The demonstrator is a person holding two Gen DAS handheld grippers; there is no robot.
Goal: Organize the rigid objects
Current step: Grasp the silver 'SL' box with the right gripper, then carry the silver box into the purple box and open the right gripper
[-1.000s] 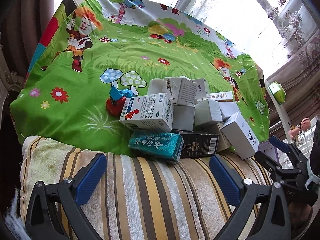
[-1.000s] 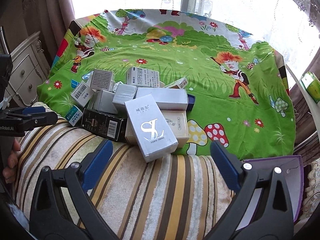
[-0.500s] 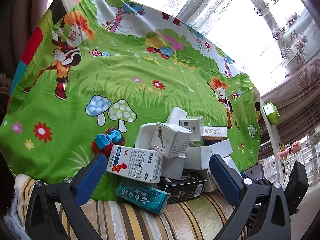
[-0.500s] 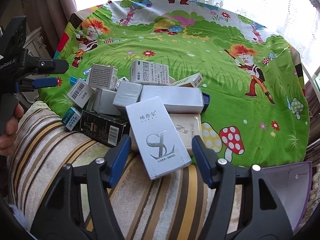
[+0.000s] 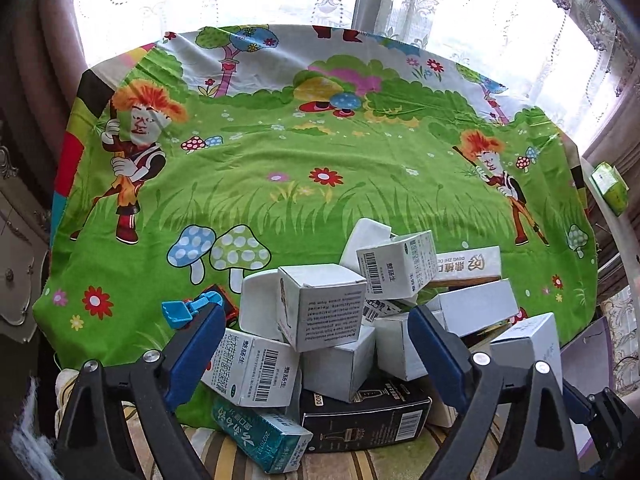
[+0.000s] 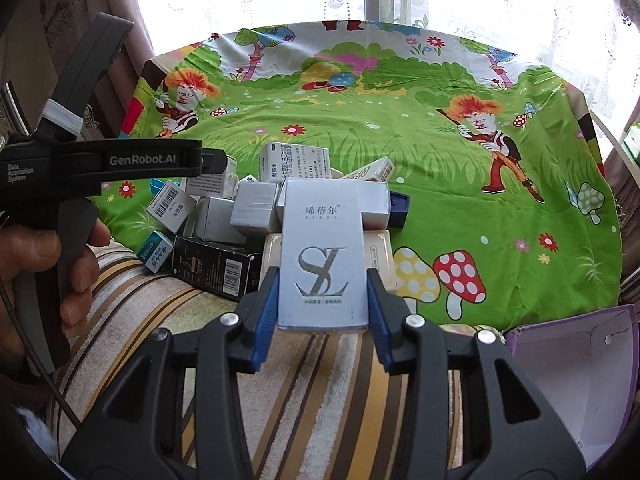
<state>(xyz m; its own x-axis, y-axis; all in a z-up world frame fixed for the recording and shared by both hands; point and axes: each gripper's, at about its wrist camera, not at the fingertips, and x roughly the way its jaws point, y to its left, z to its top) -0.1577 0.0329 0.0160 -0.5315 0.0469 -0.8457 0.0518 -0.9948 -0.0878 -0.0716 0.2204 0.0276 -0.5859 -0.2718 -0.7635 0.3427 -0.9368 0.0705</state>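
Observation:
A heap of small cartons lies at the near edge of a green cartoon cloth (image 5: pixel 320 168). My right gripper (image 6: pixel 322 304) is shut on a silver box marked SL (image 6: pixel 322 256), its blue pads against both long sides. The box also shows at the right in the left wrist view (image 5: pixel 528 344). My left gripper (image 5: pixel 316 356) is open and hovers over the heap, its fingers either side of a white carton (image 5: pixel 324 304) and a blue-print medicine box (image 5: pixel 252 368). A black box (image 5: pixel 364 416) and a teal box (image 5: pixel 260 436) lie nearest.
A red and blue toy (image 5: pixel 196 306) lies left of the heap. A striped towel (image 6: pixel 320 392) covers the near edge. An open purple-rimmed white box (image 6: pixel 580 364) sits at the right. A green pack (image 5: pixel 610 186) lies on the sill. A dresser (image 5: pixel 16 264) stands left.
My right gripper has closed from wide open onto the silver SL box. My left gripper has moved forward over the heap and stayed open.

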